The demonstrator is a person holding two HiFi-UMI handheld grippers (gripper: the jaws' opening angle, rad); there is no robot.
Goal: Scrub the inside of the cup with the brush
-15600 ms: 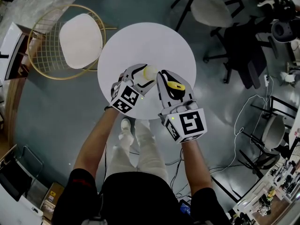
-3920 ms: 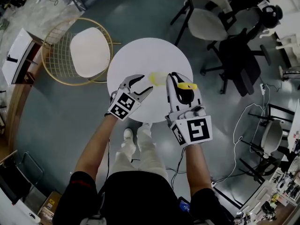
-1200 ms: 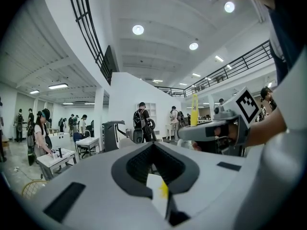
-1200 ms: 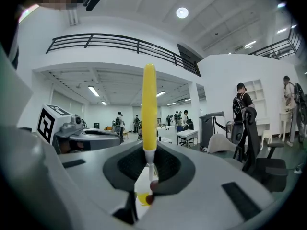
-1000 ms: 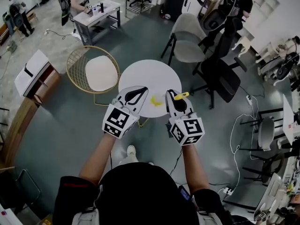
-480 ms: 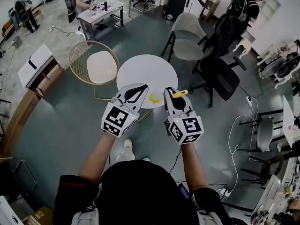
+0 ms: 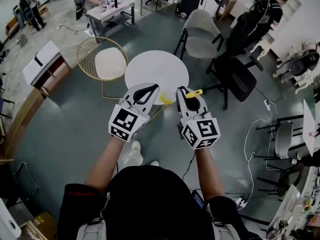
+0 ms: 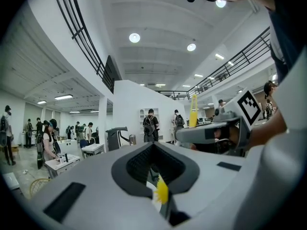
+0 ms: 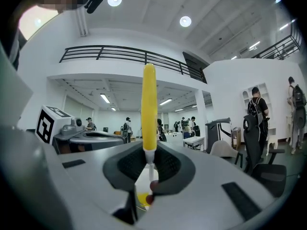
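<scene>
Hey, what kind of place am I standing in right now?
Probably a large open-plan office or lab: office chairs beside a round white table, people working at desks, and a railed mezzanine overhead.

Round ceiling lights (image 8: 135, 37) give bright, even light and soft shadows. Both gripper views bend and darken at the edges; the near left gripper (image 8: 153, 146) looks perhaps slightly blurred.

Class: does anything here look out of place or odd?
The yellow cup sits close to the round table's near edge, held by neither gripper; too blurred to tell if tipped. The left gripper is shut empty; the right gripper clamps the brush.
</scene>
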